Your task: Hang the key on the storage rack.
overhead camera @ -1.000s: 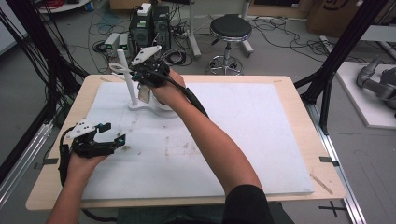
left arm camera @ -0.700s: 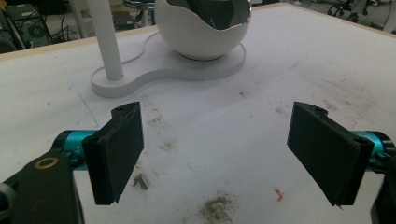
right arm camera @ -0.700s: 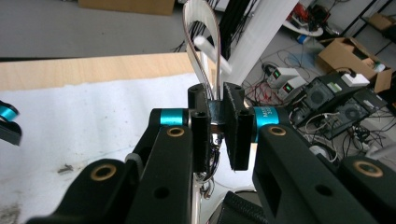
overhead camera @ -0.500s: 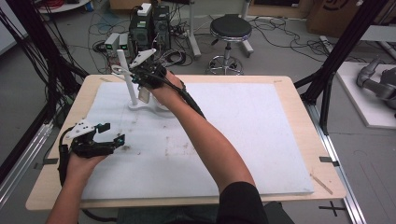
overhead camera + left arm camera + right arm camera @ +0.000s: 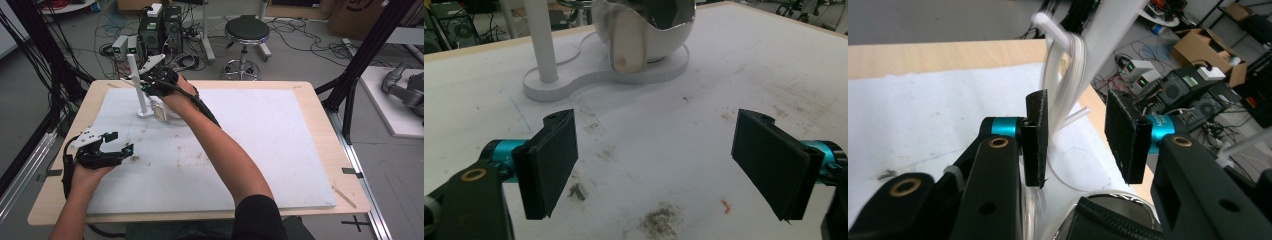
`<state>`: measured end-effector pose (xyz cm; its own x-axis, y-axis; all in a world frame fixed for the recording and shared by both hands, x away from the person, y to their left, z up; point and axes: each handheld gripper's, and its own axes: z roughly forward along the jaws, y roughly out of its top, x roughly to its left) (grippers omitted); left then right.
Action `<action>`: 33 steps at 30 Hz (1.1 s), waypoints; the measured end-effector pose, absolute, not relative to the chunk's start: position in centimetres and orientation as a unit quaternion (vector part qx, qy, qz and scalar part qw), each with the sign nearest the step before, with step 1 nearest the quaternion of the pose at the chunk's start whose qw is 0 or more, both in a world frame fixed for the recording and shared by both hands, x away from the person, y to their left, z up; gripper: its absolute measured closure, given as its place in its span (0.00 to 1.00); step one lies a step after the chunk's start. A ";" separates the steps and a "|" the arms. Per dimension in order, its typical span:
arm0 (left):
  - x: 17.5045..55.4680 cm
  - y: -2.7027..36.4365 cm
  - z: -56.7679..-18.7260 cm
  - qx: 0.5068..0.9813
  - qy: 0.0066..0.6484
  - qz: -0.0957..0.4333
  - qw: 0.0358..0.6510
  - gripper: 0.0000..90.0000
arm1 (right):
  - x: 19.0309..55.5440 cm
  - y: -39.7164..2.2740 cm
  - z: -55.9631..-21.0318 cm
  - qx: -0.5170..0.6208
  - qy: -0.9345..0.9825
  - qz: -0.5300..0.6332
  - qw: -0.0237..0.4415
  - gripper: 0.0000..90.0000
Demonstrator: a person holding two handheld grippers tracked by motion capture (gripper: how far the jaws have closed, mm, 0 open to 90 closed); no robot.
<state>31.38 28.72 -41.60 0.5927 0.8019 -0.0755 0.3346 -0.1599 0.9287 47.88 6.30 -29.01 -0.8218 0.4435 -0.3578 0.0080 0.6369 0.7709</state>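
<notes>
My right hand-held gripper (image 5: 1075,137), jaws just opening around the white loop (image 5: 1068,75) hung on the upright stand (image 5: 136,80), is nearer; the left (image 5: 117,142) waits open.

**Room and surroundings**

Wooden bench (image 5: 320,100) topped with a white, dirt-smudged mat (image 5: 280,145). Grey floor (image 5: 310,55) strewn with cables. 1 black round stool (image 5: 246,31) behind the bench. Computer towers (image 5: 160,27) at rear left. Black frame struts (image 5: 367,55) right; cardboard box (image 5: 360,15) beyond.
</notes>
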 end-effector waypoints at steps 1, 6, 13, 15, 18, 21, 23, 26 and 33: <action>31.4 28.7 -41.6 0.727 0.391 0.226 0.517 0.21 | 47.8 6.2 -28.9 0.129 0.866 0.404 0.266 0.69; 31.4 28.6 -41.6 0.728 0.389 0.225 0.517 0.21 | 47.1 4.9 -28.7 0.134 0.859 0.418 0.263 0.58; 31.5 28.4 -41.5 0.729 0.384 0.226 0.520 0.21 | 46.5 0.7 -28.7 0.149 0.851 0.423 0.273 0.50; 31.6 28.3 -41.4 0.729 0.384 0.226 0.520 0.21 | 46.2 -0.8 -28.7 0.153 0.852 0.421 0.270 0.48; 31.9 28.0 -41.5 0.734 0.380 0.226 0.515 0.21 | 45.6 -3.1 -28.9 0.156 0.851 0.420 0.273 0.46; 32.2 27.7 -41.4 0.735 0.378 0.226 0.516 0.21 | 44.9 -5.1 -29.1 0.164 0.851 0.419 0.269 0.42; 32.5 27.5 -41.4 0.736 0.374 0.225 0.518 0.21 | 44.5 -6.3 -29.1 0.174 0.852 0.418 0.262 0.39; 32.8 27.2 -41.4 0.737 0.372 0.225 0.518 0.21 | 43.8 -8.3 -29.3 0.191 0.853 0.414 0.253 0.34; 33.9 26.5 -41.4 0.741 0.365 0.221 0.519 0.21 | 42.1 -11.8 -30.9 0.207 0.838 0.432 0.261 0.33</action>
